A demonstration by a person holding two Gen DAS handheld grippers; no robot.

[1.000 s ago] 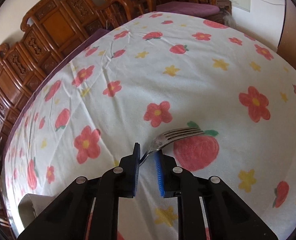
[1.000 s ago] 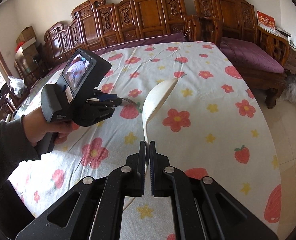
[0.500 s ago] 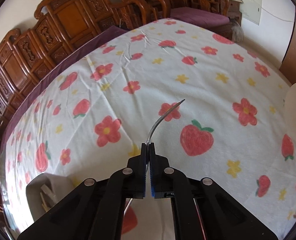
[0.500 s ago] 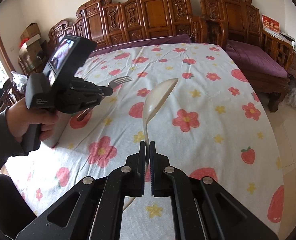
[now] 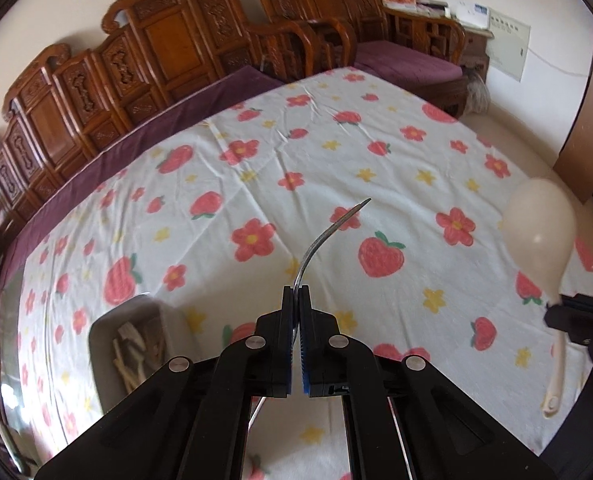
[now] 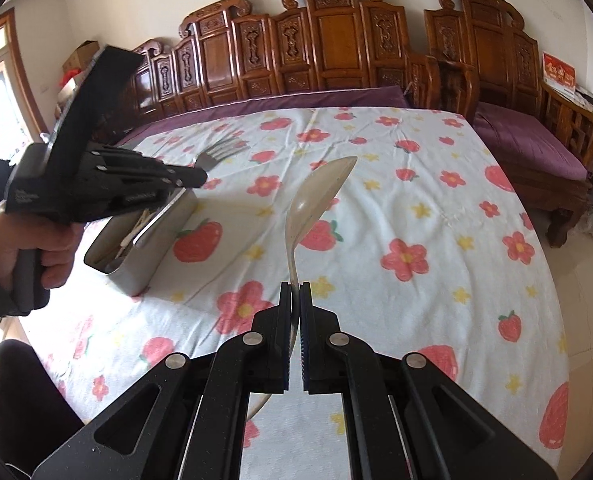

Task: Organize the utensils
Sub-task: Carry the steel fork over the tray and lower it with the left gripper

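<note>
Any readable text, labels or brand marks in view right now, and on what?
None can be read.
Red card on the side cabinet: gold characters, blurred.
White paper on the wall: print too small.
Left tool body: white lettering, too blurred.

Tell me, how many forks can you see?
1. The fork is pinched in the left claw, lifted above the tablecloth. More could be hidden among the utensils in the metal tray.

utensil tray [image 6: 144, 248] on the table [image 6: 416, 208], left of the spoon [image 6: 316, 200], seemingly below the fork [image 6: 220, 152]
</note>
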